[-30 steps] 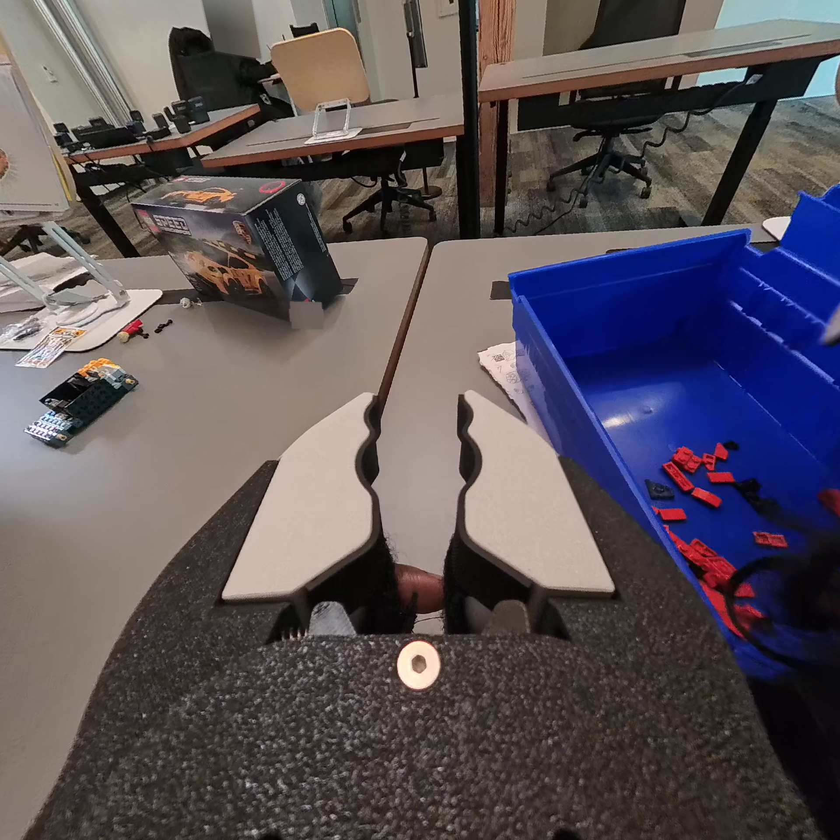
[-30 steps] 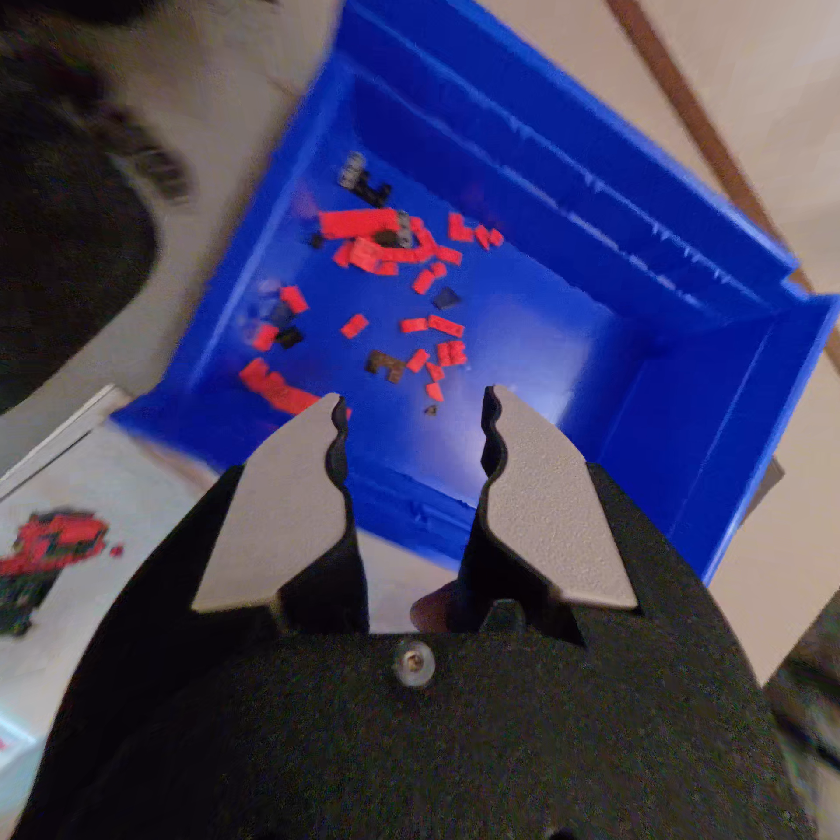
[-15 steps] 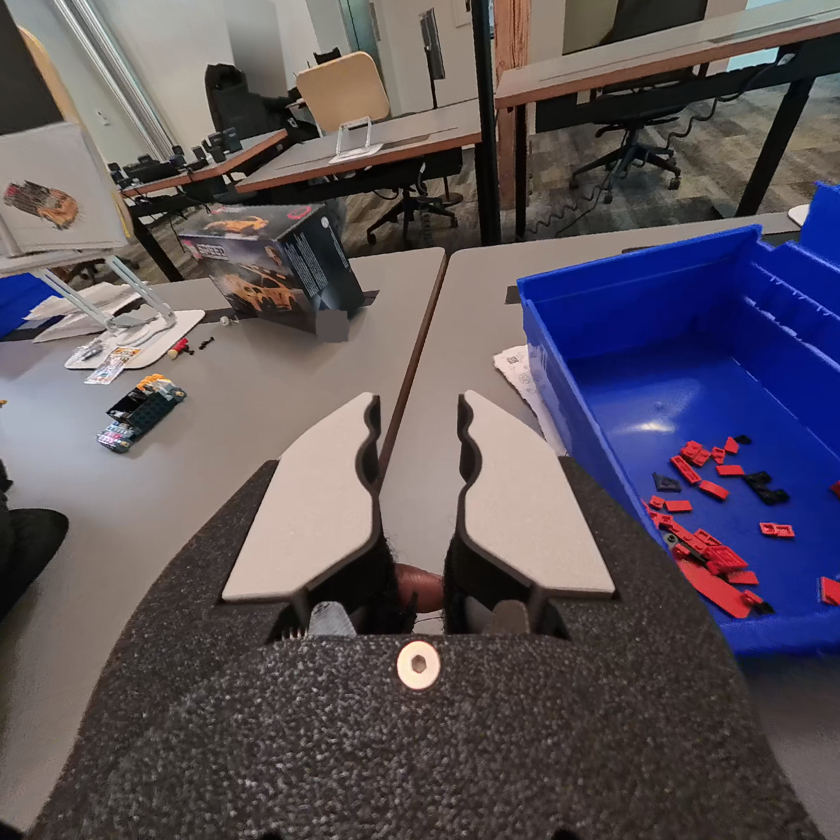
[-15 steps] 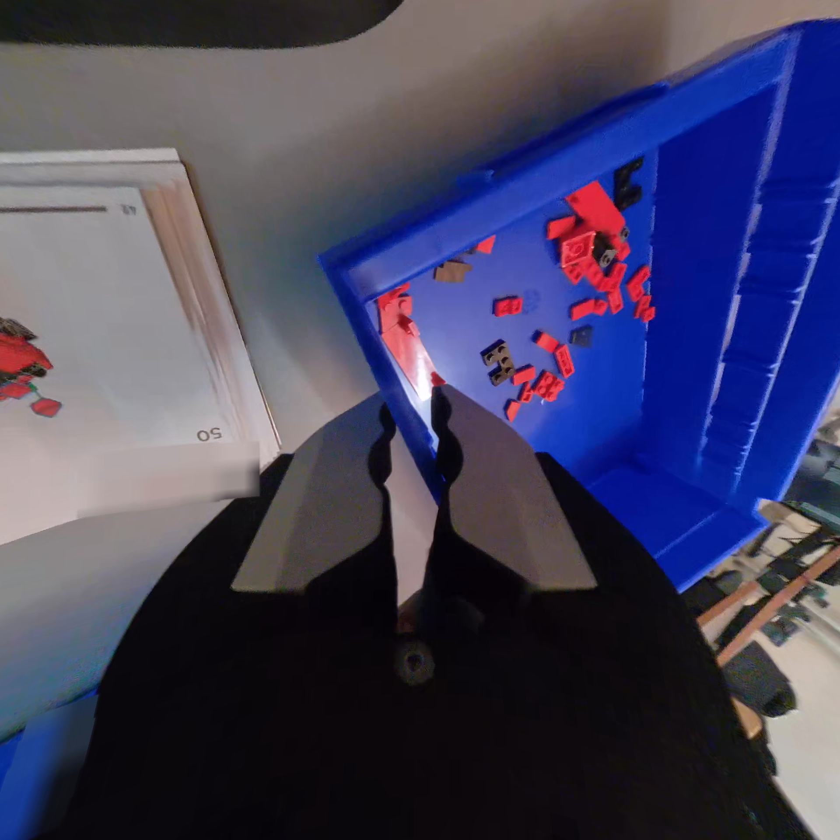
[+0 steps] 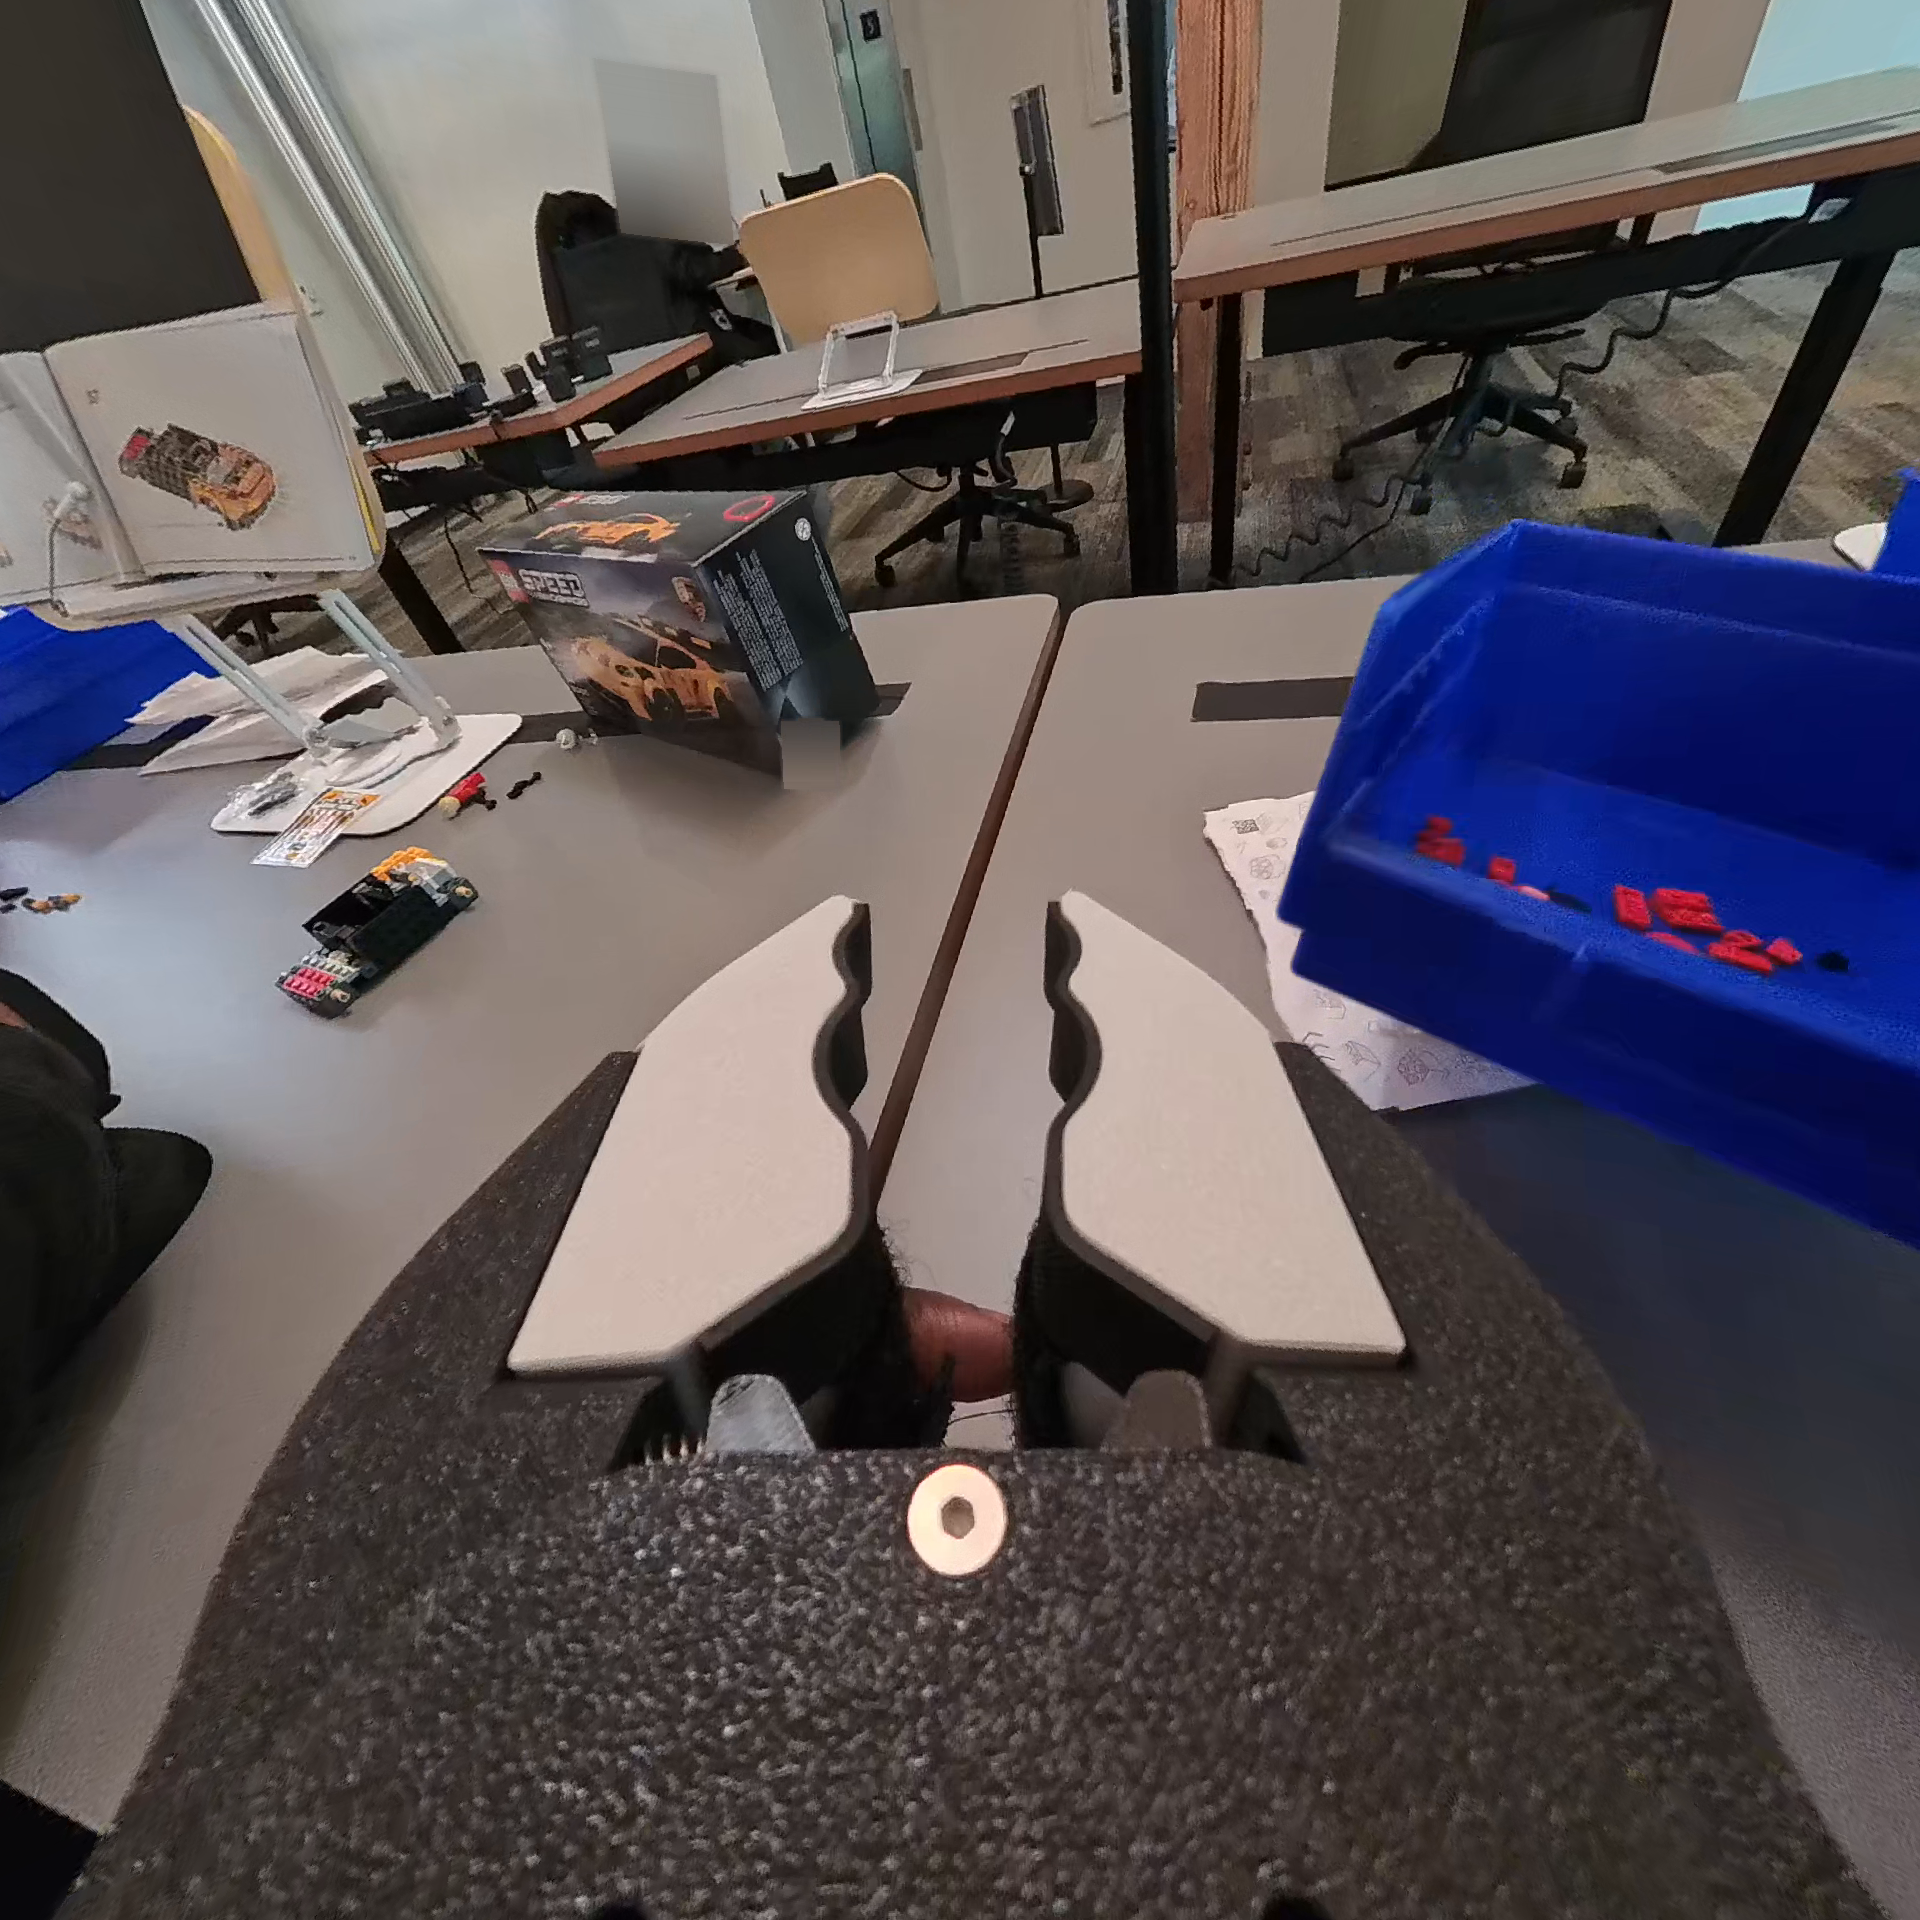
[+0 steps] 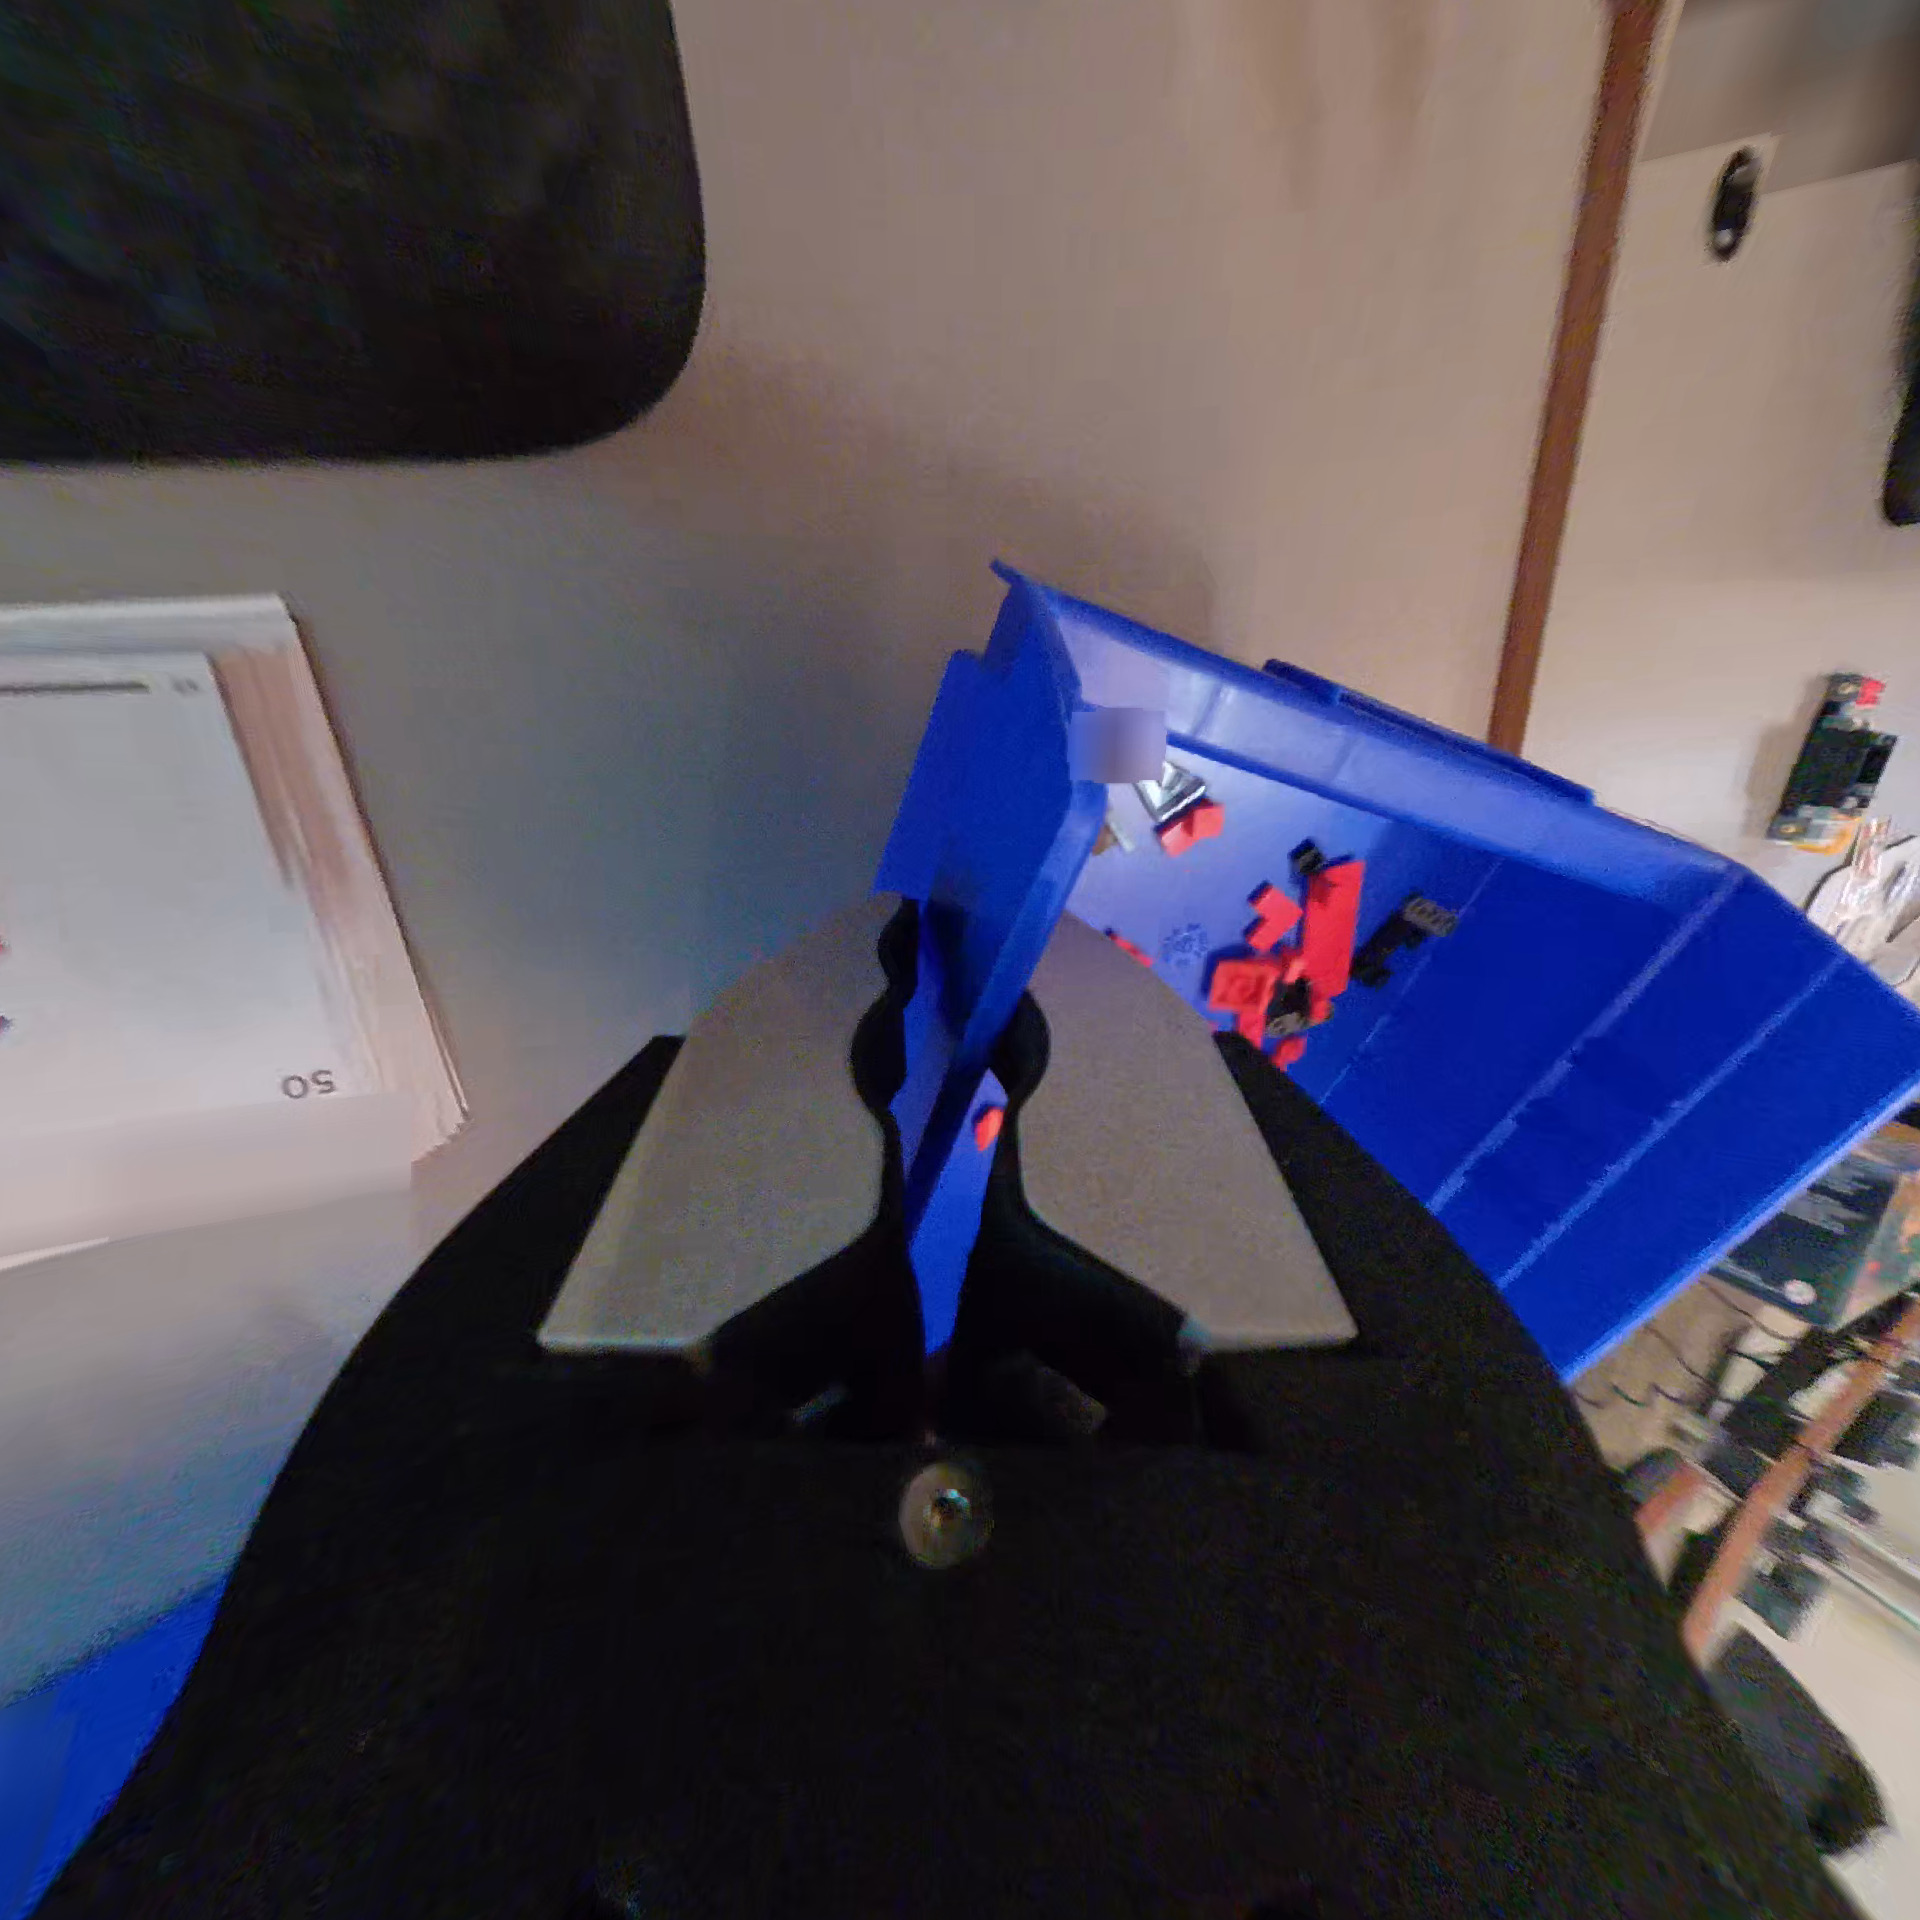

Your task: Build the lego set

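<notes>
right tongs (image 6: 951,997) clamped on wall of blue bin (image 6: 1621,997), bin tilted, lifted off worktop (image 5: 623,935). red bricks (image 6: 1299,956) inside bin. left tongs (image 5: 956,935) narrowly parted, empty. half-built model (image 5: 379,928) far left.

Left gripper (image 5: 956,935) and right gripper (image 6: 961,997): grey wavy-edged fingers, speckled black bodies, silver centre screws.

blue bin (image 6: 1621,1132): tilted, lifted off the table | red and black lego pieces (image 6: 1299,961): heaped inside the bin | partly built car (image 5: 376,927): laid on the table
</notes>
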Motion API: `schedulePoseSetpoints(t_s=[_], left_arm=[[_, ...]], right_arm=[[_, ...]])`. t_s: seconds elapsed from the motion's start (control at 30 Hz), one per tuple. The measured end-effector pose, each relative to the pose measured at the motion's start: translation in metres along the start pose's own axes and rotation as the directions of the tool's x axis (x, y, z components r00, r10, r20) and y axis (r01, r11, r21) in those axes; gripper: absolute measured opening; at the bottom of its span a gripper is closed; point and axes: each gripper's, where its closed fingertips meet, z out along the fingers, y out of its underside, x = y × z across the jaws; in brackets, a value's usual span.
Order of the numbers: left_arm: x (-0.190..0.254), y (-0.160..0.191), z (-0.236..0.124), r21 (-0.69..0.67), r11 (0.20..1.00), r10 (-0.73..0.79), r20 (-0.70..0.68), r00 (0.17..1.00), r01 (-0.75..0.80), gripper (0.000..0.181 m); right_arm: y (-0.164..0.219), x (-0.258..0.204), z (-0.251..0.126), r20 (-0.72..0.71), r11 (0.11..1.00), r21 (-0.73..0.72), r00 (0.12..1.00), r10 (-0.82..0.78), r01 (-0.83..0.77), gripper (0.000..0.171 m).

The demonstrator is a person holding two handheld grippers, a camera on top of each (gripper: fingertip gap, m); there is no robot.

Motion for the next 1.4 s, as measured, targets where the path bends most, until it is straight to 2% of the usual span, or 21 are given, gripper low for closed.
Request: schedulePoseSetpoints(t_s=[0.07,0.2,0.27,0.4,0.5,0.53,0.6,0.67,0.77,0.93,1.0,1.1,1.2,1.27,1.4], left_arm=[[0.000,0.000,0.000,0.002,1.000,-0.001,-0.001,1.000,0.001,0.031],[0.000,0.001,0.002,0.001,1.000,-0.004,-0.006,1.000,0.004,0.031],[0.001,0.002,0.003,-0.007,1.000,-0.002,-0.007,1.000,0.002,0.031],[0.003,0.004,0.005,-0.022,1.000,0.011,-0.010,1.000,-0.011,0.031],[0.004,0.003,0.005,-0.018,1.000,0.005,-0.016,1.000,-0.005,0.031],[0.004,0.003,0.005,-0.015,1.000,0.005,-0.018,1.000,-0.005,0.031],[0.003,0.003,0.004,-0.007,1.000,0.000,-0.020,1.000,0.000,0.031],[0.002,0.002,0.004,0.004,1.000,-0.011,-0.025,1.000,0.011,0.031],[0.001,0.004,0.006,0.004,1.000,-0.027,-0.035,0.999,0.027,0.031],[-0.001,0.008,0.007,-0.010,0.999,-0.043,-0.034,0.998,0.043,0.031],[0.000,0.006,0.006,-0.002,0.999,-0.053,-0.038,0.998,0.053,0.031],[0.002,0.001,0.005,0.016,0.998,-0.058,-0.046,0.997,0.059,0.031],[0.007,-0.001,0.004,0.016,0.999,-0.045,-0.059,0.997,0.046,0.031],[0.009,-0.003,0.004,0.020,0.999,-0.042,-0.058,0.997,0.043,0.031],[0.014,-0.006,0.002,0.019,1.000,-0.020,-0.060,0.998,0.021,0.031]], right_arm=[[0.000,-0.002,0.013,-0.014,0.997,-0.051,0.998,-0.054,0.053,0.011],[-0.011,-0.007,0.018,-0.021,0.996,-0.025,0.996,-0.085,0.084,0.010],[-0.010,-0.016,0.023,0.019,0.992,-0.052,0.993,-0.117,0.118,0.010],[-0.005,-0.023,0.032,0.017,0.991,-0.079,0.994,-0.107,0.108,0.023],[0.001,-0.016,0.029,-0.061,0.997,-0.066,0.998,-0.030,0.026,0.031],[0.001,-0.013,0.025,-0.089,0.999,-0.045,0.996,0.018,-0.022,0.038],[-0.003,-0.007,0.011,-0.105,0.986,0.056,0.981,0.163,-0.158,0.047],[-0.005,-0.003,-0.005,-0.060,0.925,0.169,0.933,0.354,-0.340,0.049],[0.000,0.004,-0.026,-0.011,0.771,0.304,0.807,0.590,-0.559,0.050],[0.025,0.003,-0.051,-0.181,0.576,0.385,0.553,0.813,-0.721,0.039],[0.026,-0.013,-0.054,-0.195,0.538,0.366,0.503,0.842,-0.759,0.034],[0.013,-0.031,-0.054,-0.145,0.515,0.344,0.497,0.855,-0.785,0.034],[0.011,-0.031,-0.060,-0.111,0.481,0.331,0.473,0.874,-0.812,0.032],[0.014,-0.021,-0.064,-0.117,0.520,0.303,0.510,0.852,-0.799,0.031],[0.009,0.013,-0.060,0.015,0.572,0.263,0.596,0.803,-0.777,0.028]])
